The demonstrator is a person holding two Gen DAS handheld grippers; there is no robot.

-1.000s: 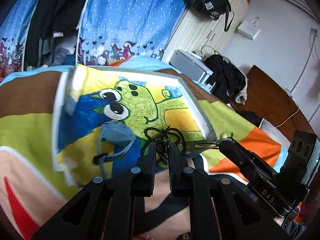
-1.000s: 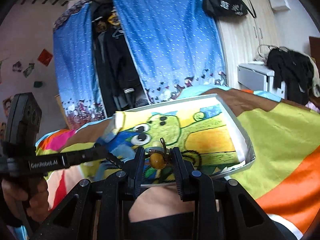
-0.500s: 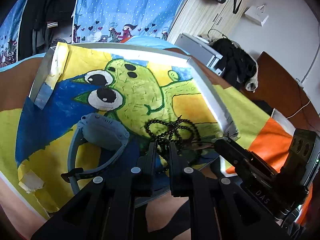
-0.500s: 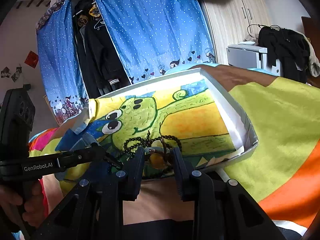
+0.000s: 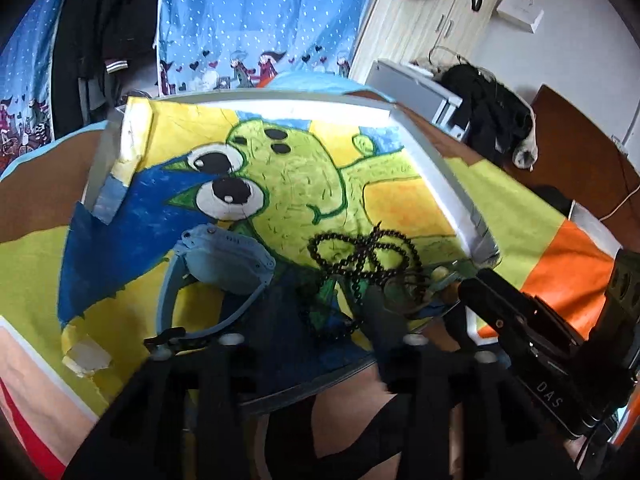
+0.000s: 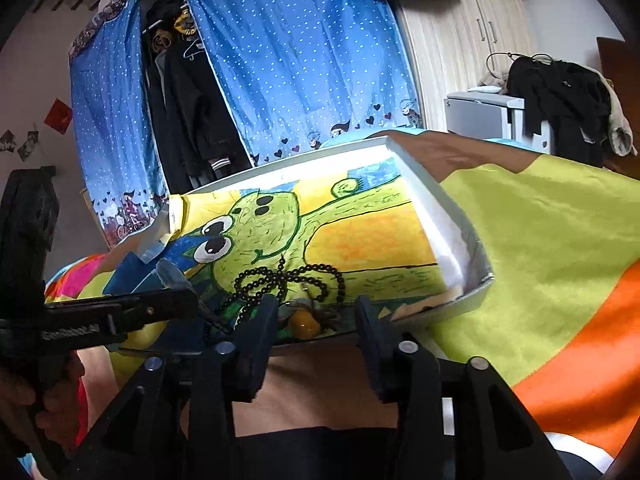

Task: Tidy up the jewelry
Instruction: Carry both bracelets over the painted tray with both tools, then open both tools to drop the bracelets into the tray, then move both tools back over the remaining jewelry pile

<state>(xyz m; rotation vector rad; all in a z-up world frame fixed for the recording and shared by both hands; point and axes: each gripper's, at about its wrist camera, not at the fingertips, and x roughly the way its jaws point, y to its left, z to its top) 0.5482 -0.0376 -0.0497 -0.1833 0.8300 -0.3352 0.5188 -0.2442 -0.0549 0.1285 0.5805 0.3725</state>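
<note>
A shallow white tray point(image 5: 440, 168) lined with a green cartoon drawing lies on a colourful bedspread. A black bead string point(image 5: 360, 252) lies coiled at the tray's near edge, just ahead of my left gripper point(image 5: 330, 308), which is open with its fingers either side of the string's tail. A blue watch point(image 5: 224, 256) rests in the tray to the left of the beads. In the right wrist view, an amber pendant point(image 6: 304, 326) lies in the tray point(image 6: 424, 176) beside the bead string point(image 6: 288, 276), between the spread fingers of my open right gripper point(image 6: 316, 312).
The other gripper reaches in from the right point(image 5: 520, 320) in the left wrist view and from the left point(image 6: 120, 316) in the right wrist view, held by a hand point(image 6: 40, 392). A blue dotted curtain point(image 6: 300, 60), a wardrobe and dark clothes stand behind.
Both grippers have moved in over the tray's near edge and opened. The bead string left the left gripper and the amber pendant left the right one; both now lie in the tray.
</note>
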